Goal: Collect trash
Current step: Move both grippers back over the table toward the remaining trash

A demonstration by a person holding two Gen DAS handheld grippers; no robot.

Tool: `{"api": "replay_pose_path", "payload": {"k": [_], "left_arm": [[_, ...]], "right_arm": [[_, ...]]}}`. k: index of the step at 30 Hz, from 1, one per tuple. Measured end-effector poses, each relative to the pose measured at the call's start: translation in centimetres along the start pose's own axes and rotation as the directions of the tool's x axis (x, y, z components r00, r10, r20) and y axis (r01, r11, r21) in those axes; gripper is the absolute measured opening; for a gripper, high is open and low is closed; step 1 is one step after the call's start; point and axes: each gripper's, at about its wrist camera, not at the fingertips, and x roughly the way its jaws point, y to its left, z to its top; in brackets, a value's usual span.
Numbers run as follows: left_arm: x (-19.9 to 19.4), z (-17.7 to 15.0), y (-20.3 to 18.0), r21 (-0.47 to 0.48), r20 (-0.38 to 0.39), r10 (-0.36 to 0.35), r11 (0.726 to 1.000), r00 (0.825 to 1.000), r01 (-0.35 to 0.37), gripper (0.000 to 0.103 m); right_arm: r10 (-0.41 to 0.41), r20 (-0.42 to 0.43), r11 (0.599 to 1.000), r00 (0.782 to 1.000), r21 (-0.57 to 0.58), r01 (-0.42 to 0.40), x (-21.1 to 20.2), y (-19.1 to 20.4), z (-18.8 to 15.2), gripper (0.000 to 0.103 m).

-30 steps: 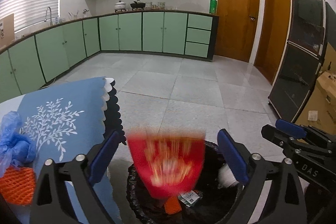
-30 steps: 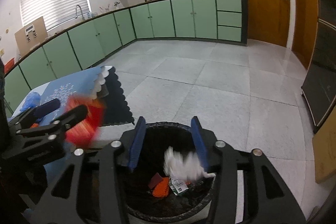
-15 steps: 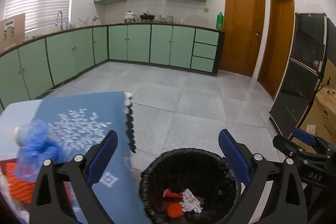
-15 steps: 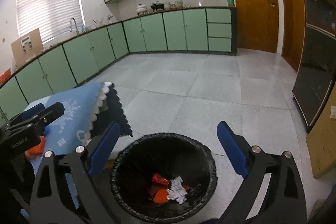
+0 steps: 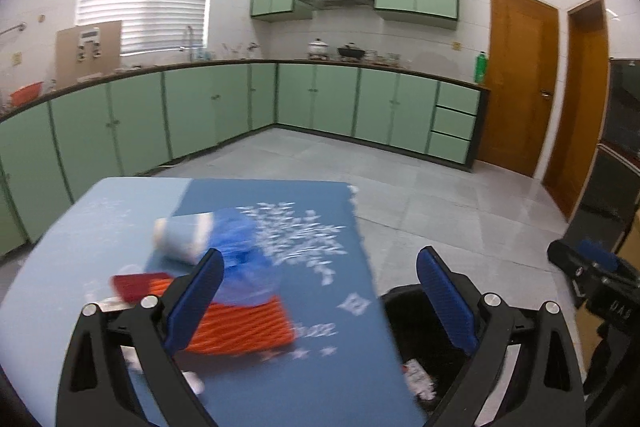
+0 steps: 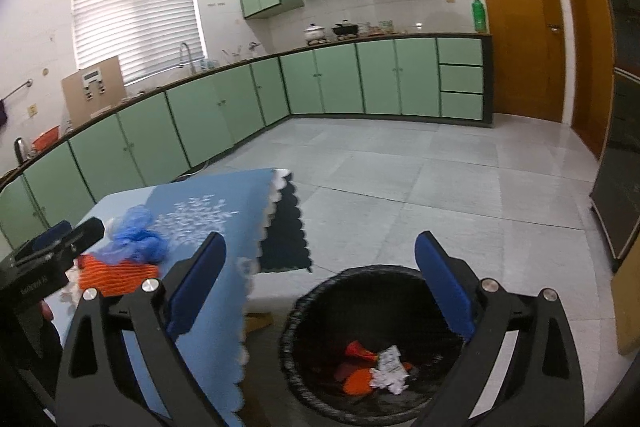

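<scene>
Item: trash awaiting collection, on the worktop (image 5: 80,235) under a blue tablecloth with white leaf print (image 5: 304,211).

1. Crumpled blue plastic bag (image 5: 240,247), one. Judged very light, soft and slippery; best pinched at a bunched fold on top. It lies against the far edge of the net.
2. Orange foam mesh fruit net (image 5: 244,327), one. Judged light, springy, easily compressed; take it across a free edge.
3. White paper cup lying on its side (image 5: 184,239), one. Judged light and crushable; grip gently across the wall. Just beside the bag.
4. Flat red wrapper (image 5: 136,285), one, partly blurred; judged thin, to be lifted by an edge.
5. Small white scraps near the lower worktop edge; count unclear.

Already deposited: red, orange and white pieces in the black-lined round waste bin (image 6: 320,299) on the floor beside the worktop.

Tools: left tongs (image 5: 320,291), spread wide, empty, over the worktop edge. Right tongs (image 6: 320,291), spread wide, having just been opening, nothing between them, above the bin.
</scene>
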Motion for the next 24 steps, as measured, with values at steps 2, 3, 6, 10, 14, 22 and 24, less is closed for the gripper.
{"api": "replay_pose_path", "payload": {"k": [2,3,6,10,14,22,24], "left_arm": [[-0.5,-0.3,1.3,-0.003,-0.001,0.025,1.0,1.0,-0.025,0.095],[-0.7,-0.6,2.0,-0.007,-0.003,0.039,0.999,0.999,-0.039,0.095],[-1.2,-1.2,3.8,-0.018,-0.009,0.076,0.997,0.997,-0.076,0.095],[-1.6,-2.0,5.5,-0.016,-0.017,0.118,0.993,0.993,-0.118,0.095],[-1.9,-2.9,7.5,-0.03,-0.037,0.154,0.987,0.987,-0.156,0.095],[-1.3,-4.5,11.3,-0.064,-0.082,0.198,0.977,0.977,-0.204,0.095],[-0.9,-4.9,11.7,-0.066,-0.1,0.192,0.978,0.976,-0.199,0.095]], "right_arm": [[0.018,0.003,1.0,1.0,-0.011,-0.018,0.0,1.6,-0.1,0.093],[0.025,0.003,1.0,1.0,-0.015,-0.025,-0.1,2.0,0.0,0.093],[0.046,0.007,0.998,0.999,-0.037,-0.046,-0.1,4.1,-0.1,0.093],[0.082,-0.002,0.995,0.997,-0.049,-0.082,0.4,6.4,-0.1,0.093],[0.109,-0.015,0.991,0.994,-0.07,-0.11,1.1,8.6,-0.5,0.093],[0.131,-0.037,0.987,0.991,-0.086,-0.134,2.6,10.8,-0.9,0.093],[0.136,-0.048,0.986,0.99,-0.088,-0.14,3.1,11.1,-1.1,0.093]]}}
